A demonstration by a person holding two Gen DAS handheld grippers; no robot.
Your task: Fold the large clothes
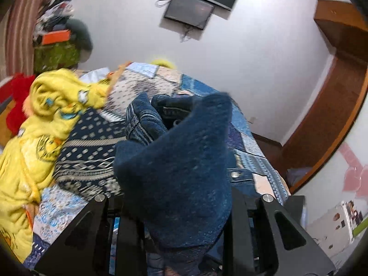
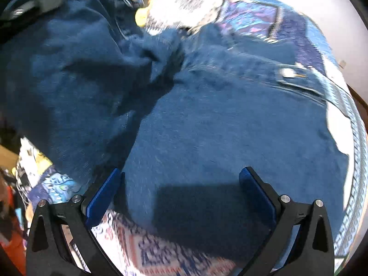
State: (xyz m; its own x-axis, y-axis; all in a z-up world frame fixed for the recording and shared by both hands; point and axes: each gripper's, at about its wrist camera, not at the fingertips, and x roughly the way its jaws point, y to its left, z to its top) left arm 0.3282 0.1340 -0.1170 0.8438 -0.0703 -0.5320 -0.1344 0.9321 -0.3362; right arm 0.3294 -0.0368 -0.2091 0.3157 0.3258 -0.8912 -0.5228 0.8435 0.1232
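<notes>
We grip a fold of the dark blue denim jacket (image 1: 181, 172) in our left gripper (image 1: 184, 230), lifting it over the patchwork-quilted bed (image 1: 92, 161). Our right gripper (image 2: 181, 195) hovers open above the jacket's spread body. We judge folding barely begun; the crumpled yellow fleece garment (image 1: 46, 115) waits at the bed's far-left edge.

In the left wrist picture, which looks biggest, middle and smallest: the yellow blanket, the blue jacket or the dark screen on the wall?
1. Blue jacket, though it hangs right by the camera, so nearness inflates it.
2. Yellow blanket, nearly as big here; the order is unsure.
3. Dark screen, clearly smallest, but far away.
</notes>
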